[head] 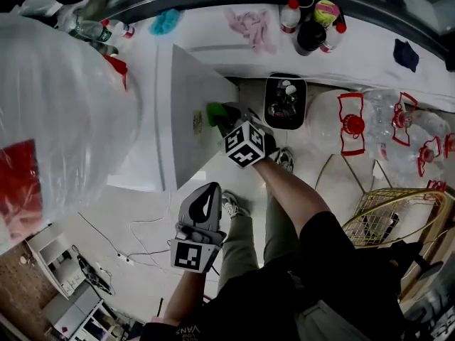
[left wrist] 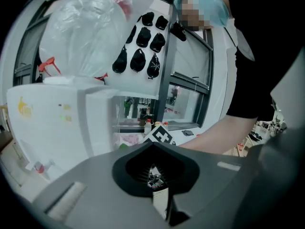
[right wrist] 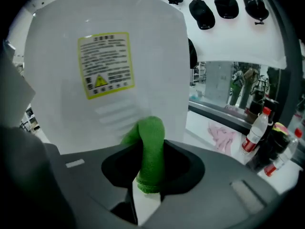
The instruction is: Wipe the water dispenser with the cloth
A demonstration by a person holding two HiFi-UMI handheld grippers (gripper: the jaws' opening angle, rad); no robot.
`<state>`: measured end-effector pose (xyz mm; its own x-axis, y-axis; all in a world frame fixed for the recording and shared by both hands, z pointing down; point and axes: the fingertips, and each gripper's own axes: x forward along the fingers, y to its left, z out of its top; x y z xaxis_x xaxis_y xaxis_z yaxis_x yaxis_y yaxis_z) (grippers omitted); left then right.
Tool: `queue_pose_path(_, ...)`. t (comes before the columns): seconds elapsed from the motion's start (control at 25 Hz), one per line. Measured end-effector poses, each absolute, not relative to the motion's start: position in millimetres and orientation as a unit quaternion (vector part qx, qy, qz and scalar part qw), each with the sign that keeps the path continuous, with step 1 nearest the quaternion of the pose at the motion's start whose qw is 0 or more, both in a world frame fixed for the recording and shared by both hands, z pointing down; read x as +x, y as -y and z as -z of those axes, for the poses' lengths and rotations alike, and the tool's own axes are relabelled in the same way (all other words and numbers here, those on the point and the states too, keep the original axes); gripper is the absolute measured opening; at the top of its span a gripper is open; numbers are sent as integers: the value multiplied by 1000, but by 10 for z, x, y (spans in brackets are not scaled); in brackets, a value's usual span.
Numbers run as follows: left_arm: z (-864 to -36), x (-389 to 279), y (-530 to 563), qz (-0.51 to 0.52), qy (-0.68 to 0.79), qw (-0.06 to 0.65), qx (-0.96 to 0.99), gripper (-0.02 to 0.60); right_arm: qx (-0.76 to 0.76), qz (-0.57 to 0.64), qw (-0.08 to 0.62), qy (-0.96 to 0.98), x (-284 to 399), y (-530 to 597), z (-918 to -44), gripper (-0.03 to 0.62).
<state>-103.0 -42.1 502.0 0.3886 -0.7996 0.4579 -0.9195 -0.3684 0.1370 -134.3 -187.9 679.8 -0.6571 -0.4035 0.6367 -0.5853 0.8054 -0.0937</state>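
Note:
The white water dispenser [head: 190, 126] stands at the left of the head view, with a large clear water bottle [head: 57, 112] on top. My right gripper [head: 226, 117] is shut on a green cloth [head: 215, 110] and presses it against the dispenser's side panel. In the right gripper view the cloth [right wrist: 150, 151] sticks up out of the jaws in front of that panel [right wrist: 143, 56], just below a yellow warning label [right wrist: 104, 63]. My left gripper [head: 206, 192] hangs lower, off the dispenser, shut on nothing. Its own view shows the dispenser [left wrist: 57, 123] and the bottle [left wrist: 90, 37].
A counter behind the dispenser carries bottles [head: 298, 16] and a pink cloth [head: 250, 25]. A black bin [head: 285, 101] stands on the floor beside the dispenser. Empty water bottles with red handles [head: 353, 123] and a wire basket [head: 398, 215] lie to the right.

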Motion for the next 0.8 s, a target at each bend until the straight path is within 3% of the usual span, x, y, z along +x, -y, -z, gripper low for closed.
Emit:
queue_pose_path(0.44, -5062, -946, 608, -142, 565, 200, 788, 2, 288, -131, 326, 891, -1355, 2858, -6790, 115)
queue_pose_path(0.8, -5055, -955, 503, -159, 547, 202, 797, 2, 351, -132, 290, 881, -1122, 3087, -6613, 114)
